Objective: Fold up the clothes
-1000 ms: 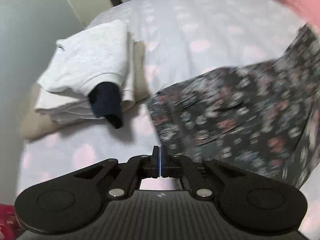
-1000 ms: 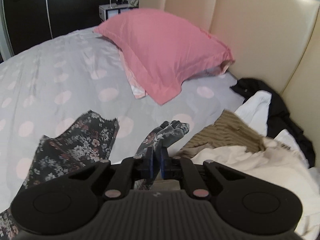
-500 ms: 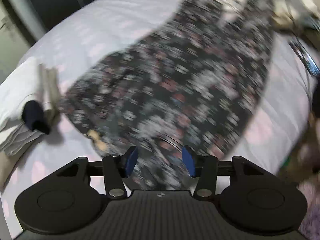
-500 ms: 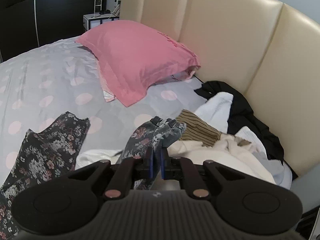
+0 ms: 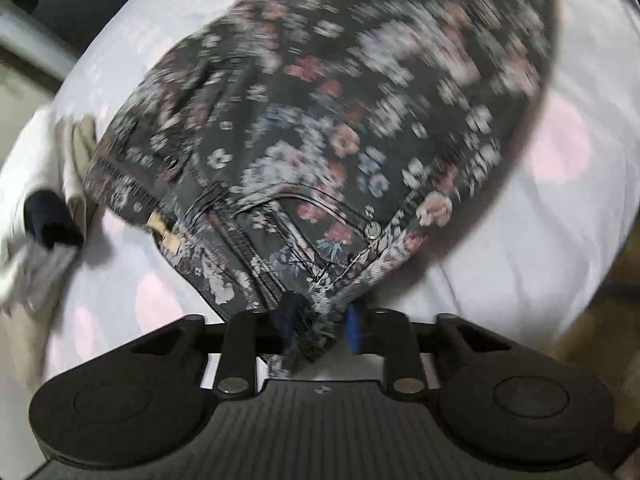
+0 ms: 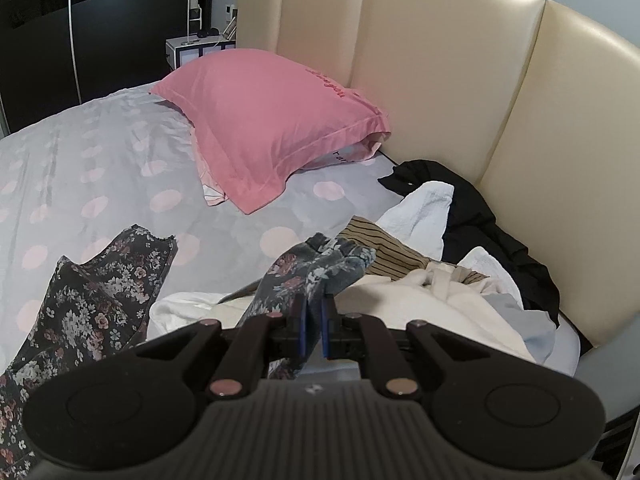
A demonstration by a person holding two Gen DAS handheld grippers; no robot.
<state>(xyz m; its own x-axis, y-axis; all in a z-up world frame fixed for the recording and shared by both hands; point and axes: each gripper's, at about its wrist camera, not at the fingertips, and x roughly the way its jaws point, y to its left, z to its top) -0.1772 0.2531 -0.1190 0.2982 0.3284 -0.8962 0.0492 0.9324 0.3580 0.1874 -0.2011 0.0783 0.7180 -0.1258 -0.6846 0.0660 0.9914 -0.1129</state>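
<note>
Dark charcoal trousers (image 5: 340, 128) with pink-and-white flowers; grey bedsheet (image 6: 100, 168) (pale pink dots); plain pink pillow (image 6: 272, 120).

The left gripper (image 5: 320, 326), shut and empty a second ago, then wide open, now pinches the floral trousers' (image 5: 320, 128) waistband corner; its view has swung from the folded stack (image 5: 32, 184) onto them.

1 floral trousers (image 5: 320, 128), 1 pink pillow (image 6: 272, 120), 1 folded stack (image 5: 36, 184), 1 unfolded clothes heap (image 6: 440, 280)
</note>
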